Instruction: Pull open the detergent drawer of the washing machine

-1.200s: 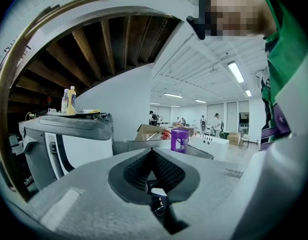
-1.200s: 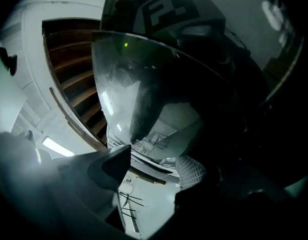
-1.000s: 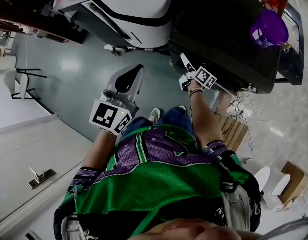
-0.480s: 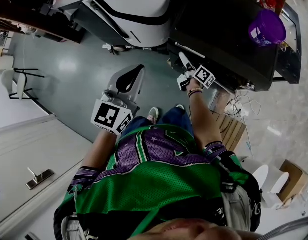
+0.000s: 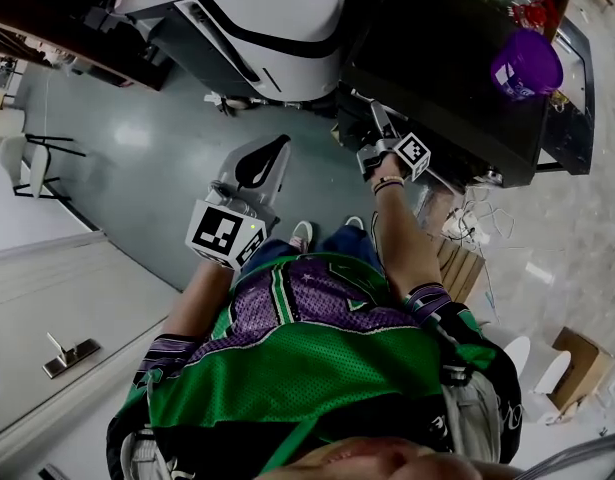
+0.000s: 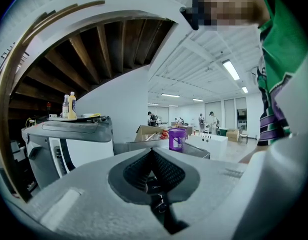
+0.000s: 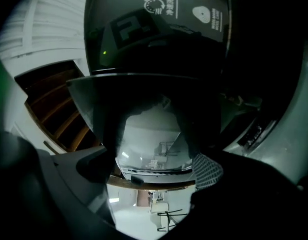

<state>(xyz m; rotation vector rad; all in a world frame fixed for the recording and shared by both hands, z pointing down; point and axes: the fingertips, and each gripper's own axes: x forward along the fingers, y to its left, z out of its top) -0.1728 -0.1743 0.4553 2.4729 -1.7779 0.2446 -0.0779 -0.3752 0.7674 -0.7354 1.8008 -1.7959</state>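
Seemingly just starting: right gripper (image 5: pixel 377 118) at the washer (image 5: pixel 457 78), drawer (image 7: pixel 143 99) not yet gripped.
Its jaws are opening, spread wide, with the dark glossy drawer front close ahead of them at the washer's upper front corner and no pad pressing on it. Whether the drawer has come out at all is hard to tell; I judge it shut, so the grasp and the whole pull remain. Left gripper (image 5: pixel 262 163) hangs well apart, jaws clenched on nothing.
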